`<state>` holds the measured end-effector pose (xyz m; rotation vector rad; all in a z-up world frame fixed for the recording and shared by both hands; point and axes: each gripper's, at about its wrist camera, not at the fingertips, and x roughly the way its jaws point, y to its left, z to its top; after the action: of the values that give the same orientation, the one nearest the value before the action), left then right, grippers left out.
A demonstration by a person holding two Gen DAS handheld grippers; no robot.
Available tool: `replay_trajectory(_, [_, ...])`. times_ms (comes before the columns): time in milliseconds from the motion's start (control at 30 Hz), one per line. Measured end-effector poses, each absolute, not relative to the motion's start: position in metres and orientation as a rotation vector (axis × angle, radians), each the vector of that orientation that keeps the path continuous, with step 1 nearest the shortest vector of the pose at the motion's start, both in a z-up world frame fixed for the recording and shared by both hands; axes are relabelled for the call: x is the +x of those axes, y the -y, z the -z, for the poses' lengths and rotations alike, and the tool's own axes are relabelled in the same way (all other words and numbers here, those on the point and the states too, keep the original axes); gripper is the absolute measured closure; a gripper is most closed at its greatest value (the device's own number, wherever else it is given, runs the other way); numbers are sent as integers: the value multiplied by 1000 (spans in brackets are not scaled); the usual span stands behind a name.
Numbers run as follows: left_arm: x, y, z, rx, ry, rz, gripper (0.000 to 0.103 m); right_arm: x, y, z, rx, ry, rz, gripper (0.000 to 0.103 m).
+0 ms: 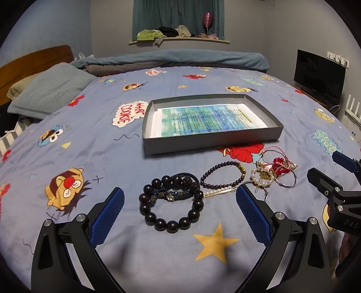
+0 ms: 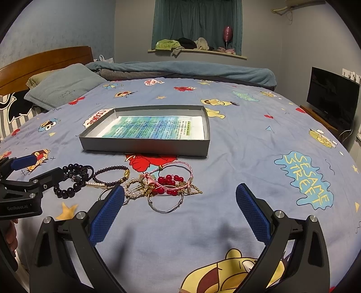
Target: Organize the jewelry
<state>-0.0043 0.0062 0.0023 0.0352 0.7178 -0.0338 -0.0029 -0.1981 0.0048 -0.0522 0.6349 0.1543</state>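
On the bed, a dark bead bracelet point(image 1: 172, 202) lies between the wide-open, empty left gripper point(image 1: 180, 210); the right gripper point(image 2: 180, 210) gapes empty too.

A bed point(image 2: 237, 139) filled most of the room, spread with a blue cartoon-print sheet point(image 1: 94, 144). A wooden headboard point(image 2: 45, 63) stood at the left, with a grey-blue pillow point(image 2: 65, 85) before it. A rumpled teal blanket point(image 2: 185, 69) lay along the far edge. Beyond, teal curtains point(image 2: 196, 20) hung above a window ledge point(image 2: 198, 52) heaped with clothes point(image 2: 180, 44). The walls point(image 2: 63, 27) were pale grey and dimly lit. A dark television point(image 2: 331, 94) stood at right.
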Motion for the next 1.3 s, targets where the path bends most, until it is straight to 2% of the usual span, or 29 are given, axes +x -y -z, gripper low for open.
replay_trajectory(1300, [-2, -2, -1, 40, -729, 31, 5, -2, 198, -3, -54, -639, -158, 6])
